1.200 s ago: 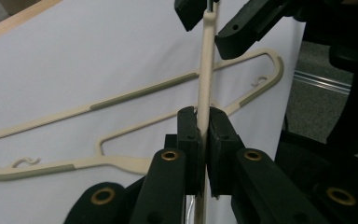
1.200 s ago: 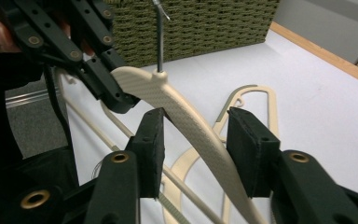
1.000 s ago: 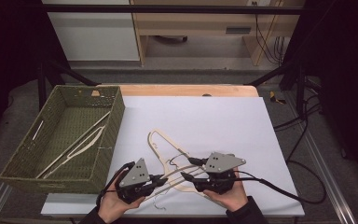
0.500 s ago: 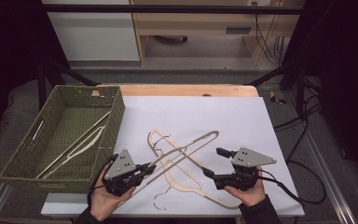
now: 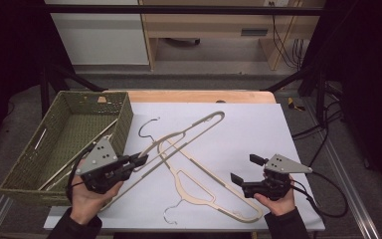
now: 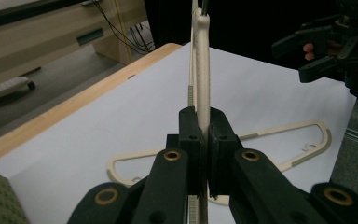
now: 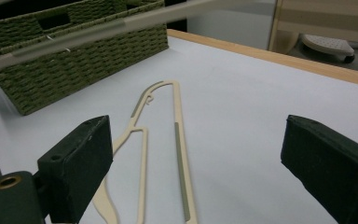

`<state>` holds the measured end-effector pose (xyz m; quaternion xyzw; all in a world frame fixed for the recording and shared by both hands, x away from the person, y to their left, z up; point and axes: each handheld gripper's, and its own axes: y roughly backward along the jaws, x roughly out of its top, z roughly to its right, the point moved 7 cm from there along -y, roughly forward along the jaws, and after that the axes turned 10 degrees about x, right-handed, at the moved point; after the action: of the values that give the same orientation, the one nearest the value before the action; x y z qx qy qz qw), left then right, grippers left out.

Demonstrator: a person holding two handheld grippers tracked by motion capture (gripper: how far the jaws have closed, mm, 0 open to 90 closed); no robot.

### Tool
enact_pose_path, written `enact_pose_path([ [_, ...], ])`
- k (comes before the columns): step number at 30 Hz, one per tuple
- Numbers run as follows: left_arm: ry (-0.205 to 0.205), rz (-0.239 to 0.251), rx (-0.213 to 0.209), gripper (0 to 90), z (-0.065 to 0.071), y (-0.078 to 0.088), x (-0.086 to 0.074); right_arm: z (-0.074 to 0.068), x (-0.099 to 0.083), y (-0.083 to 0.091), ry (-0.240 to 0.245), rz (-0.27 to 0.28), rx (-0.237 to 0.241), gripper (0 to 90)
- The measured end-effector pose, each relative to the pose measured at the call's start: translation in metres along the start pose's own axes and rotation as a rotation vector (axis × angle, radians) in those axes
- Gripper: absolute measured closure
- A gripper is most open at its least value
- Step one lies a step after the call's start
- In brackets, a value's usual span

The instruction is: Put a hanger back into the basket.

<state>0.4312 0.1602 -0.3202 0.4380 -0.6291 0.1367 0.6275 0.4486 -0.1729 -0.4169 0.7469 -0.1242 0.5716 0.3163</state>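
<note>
My left gripper is shut on the arm of a cream plastic hanger and holds it up off the white sheet, tilted, with its metal hook toward the basket. In the left gripper view the pads clamp the hanger's thin edge. A second cream hanger lies flat on the sheet between the two hands. My right gripper hovers at that hanger's right end; its jaws have just been opening and stand wide, with nothing between the pads.
A green woven basket stands at the left edge of the table with several pale hangers lying in it. The white sheet covers a wooden tabletop. Cables trail off to the right.
My left gripper has moved left and risen with its hanger, swinging it up off the sheet. My right gripper has drawn away to the right and its jaws have spread.
</note>
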Motion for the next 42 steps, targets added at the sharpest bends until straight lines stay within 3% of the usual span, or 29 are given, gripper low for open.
enact_pose_path([
  [7, -0.012, 0.004, 0.027, 86.5, -0.035, 0.011, 0.012, 0.008, -0.001, 0.006, -0.014, 0.005, -0.032, 7.1],
  [14, -0.005, -0.005, 0.094, 86.5, -0.08, 0.02, 0.012, 0.011, -0.001, 0.009, -0.012, 0.001, -0.054, 6.0],
  [20, -0.003, -0.046, 0.18, 86.5, -0.121, 0.027, -0.002, 0.012, -0.001, 0.01, -0.008, -0.005, -0.058, 5.7],
  [25, -0.007, -0.068, 0.22, 86.5, -0.15, 0.033, -0.017, 0.012, -0.001, 0.009, -0.003, -0.009, -0.058, 5.5],
  [35, -0.02, -0.098, 0.281, 86.4, -0.187, 0.04, -0.048, 0.013, -0.002, 0.008, -0.005, -0.01, -0.066, 5.6],
  [42, -0.018, -0.12, 0.31, 86.4, -0.205, 0.046, -0.069, 0.012, -0.002, 0.007, -0.006, -0.014, -0.065, 5.7],
])
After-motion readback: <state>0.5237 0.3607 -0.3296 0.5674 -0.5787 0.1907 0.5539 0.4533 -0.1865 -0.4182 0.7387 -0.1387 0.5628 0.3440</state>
